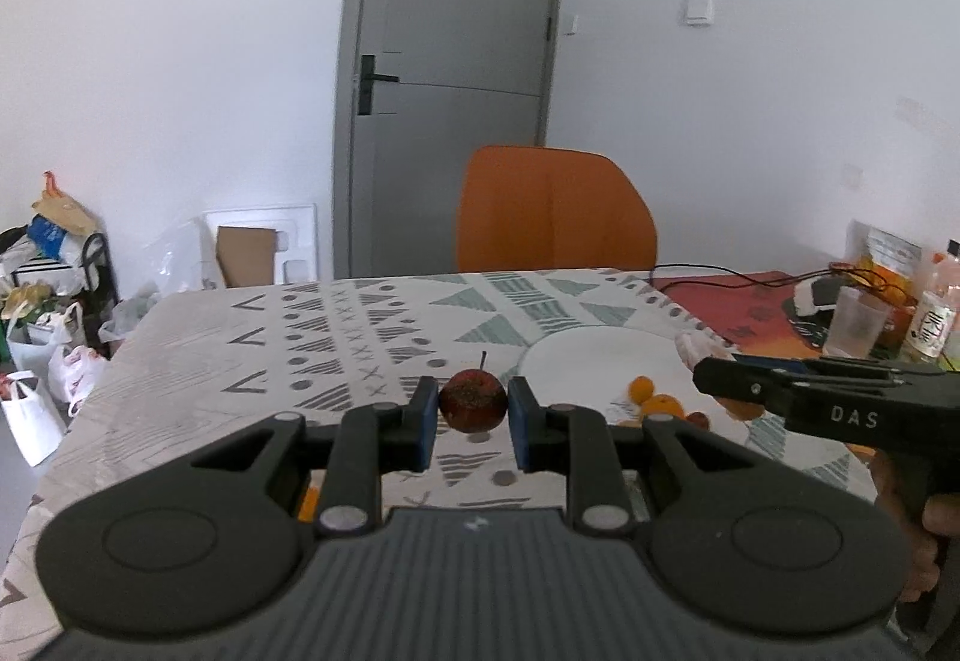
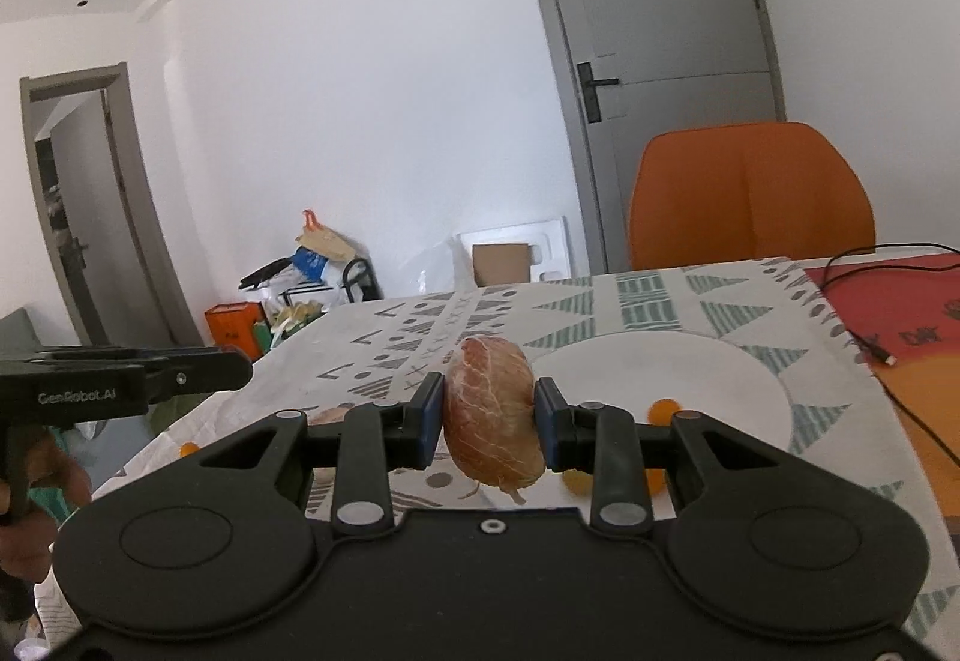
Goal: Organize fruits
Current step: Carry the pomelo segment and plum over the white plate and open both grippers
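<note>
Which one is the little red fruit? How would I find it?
Find the patterned tablecloth before the orange chair. The left gripper holds the small dark red fruit above it, left of the white plate. Unlike the orange fruits, it is dark red with a thin stem.

Matt patterned cloth (image 1: 336,325) under glossy white plate (image 1: 600,355).

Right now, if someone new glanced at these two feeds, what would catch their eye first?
Each gripper is carrying fruit above the table: the left gripper is shut on a small dark red apple with its stem up, and the right gripper is shut on a peeled, netted citrus fruit. Behind them, a white plate sits on the patterned tablecloth, with small orange fruits at its near edge.
</note>
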